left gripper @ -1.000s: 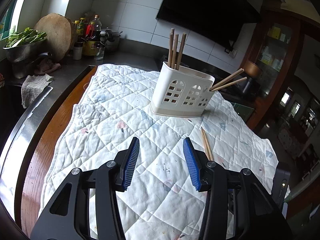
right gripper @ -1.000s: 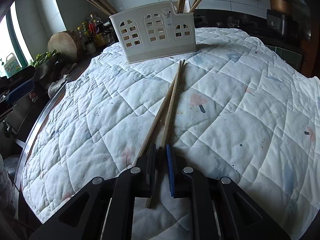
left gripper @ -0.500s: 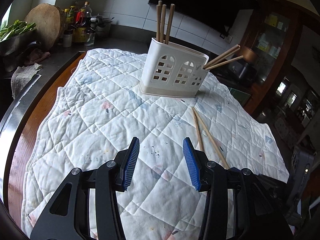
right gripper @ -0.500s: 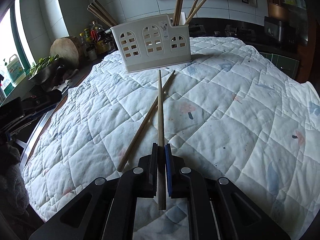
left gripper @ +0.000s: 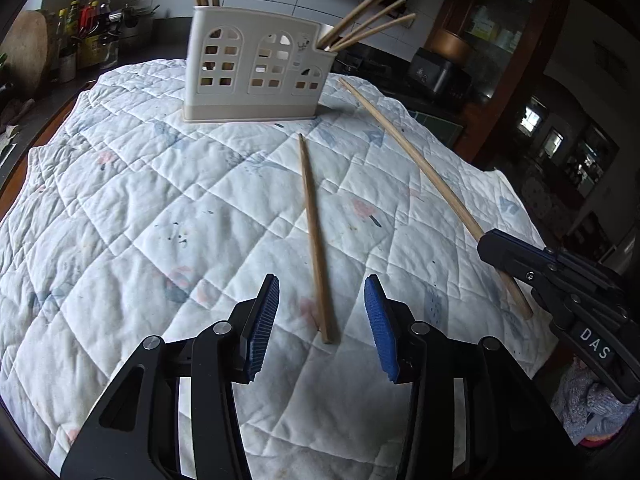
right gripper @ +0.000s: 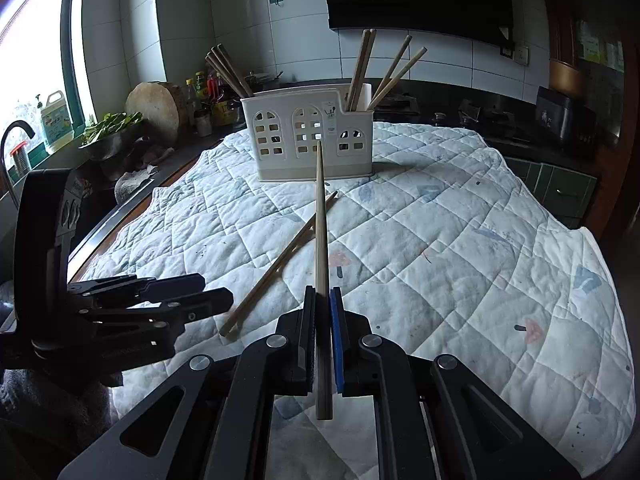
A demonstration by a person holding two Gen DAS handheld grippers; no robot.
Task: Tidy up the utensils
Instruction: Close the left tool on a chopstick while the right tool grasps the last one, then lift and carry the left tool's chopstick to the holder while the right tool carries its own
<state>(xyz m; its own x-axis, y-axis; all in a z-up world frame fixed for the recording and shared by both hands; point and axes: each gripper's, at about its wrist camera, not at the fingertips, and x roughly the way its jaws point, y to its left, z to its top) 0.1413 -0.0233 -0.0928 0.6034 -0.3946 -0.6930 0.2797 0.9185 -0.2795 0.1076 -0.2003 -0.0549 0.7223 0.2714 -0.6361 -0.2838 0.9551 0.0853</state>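
Right gripper [right gripper: 322, 300] clamping one thin wooden chopstick [right gripper: 321, 216] clear of the white quilted cloth [right gripper: 440, 240], left gripper [left gripper: 320, 316] standing apart, straddling the second wooden chopstick [left gripper: 314, 236] lying flat, white slotted plastic holder [left gripper: 256, 68] standing beyond, near the cloth's far edge.

1. A wooden table [left gripper: 16, 176] stood beside the dark kitchen counter [right gripper: 176, 160].
2. A white quilted cloth [left gripper: 160, 208] with small printed motifs covered nearly all of it.
3. A cream utensil holder [left gripper: 256, 76] with arched cut-outs stood on the cloth's far part.
4. One wooden chopstick [left gripper: 314, 232] lay loose on the cloth, nearer than the holder.
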